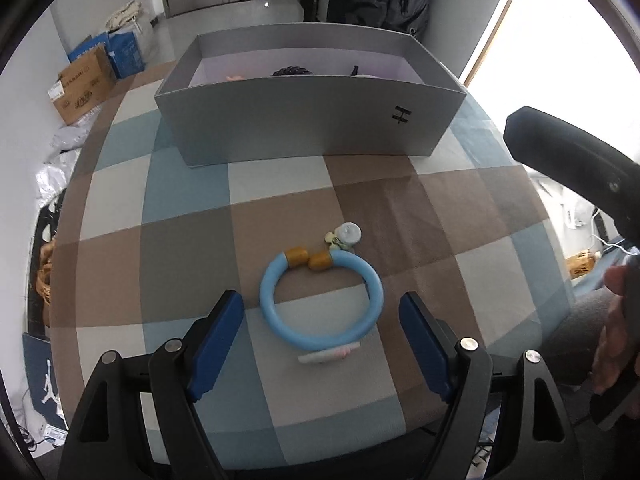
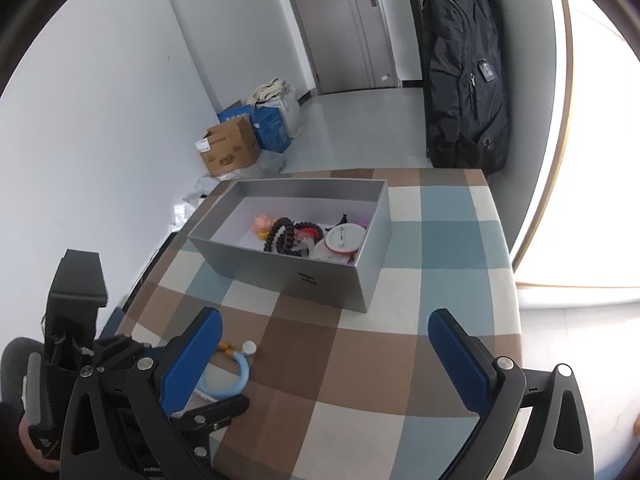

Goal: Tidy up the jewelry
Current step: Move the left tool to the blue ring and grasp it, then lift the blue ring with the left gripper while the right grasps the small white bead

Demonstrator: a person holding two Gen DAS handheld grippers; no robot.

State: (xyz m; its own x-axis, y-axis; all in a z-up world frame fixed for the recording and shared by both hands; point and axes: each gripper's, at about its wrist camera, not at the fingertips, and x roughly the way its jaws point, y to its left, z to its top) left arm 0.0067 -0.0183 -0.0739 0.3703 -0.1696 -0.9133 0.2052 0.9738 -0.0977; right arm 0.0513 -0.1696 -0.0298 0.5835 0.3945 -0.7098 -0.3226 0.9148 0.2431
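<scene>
A light-blue bangle with two amber beads and a small pale charm lies flat on the checked tablecloth. My left gripper is open, its blue pads on either side of the bangle, just above the cloth. The bangle also shows in the right wrist view, partly hidden by that gripper's left finger. My right gripper is open and empty, held above the table to the right. A grey open box farther back holds a black beaded bracelet, a red-rimmed round piece and other jewelry.
The grey box stands beyond the bangle near the table's far edge. Cardboard and blue boxes sit on the floor at the left. A black backpack hangs at the back right.
</scene>
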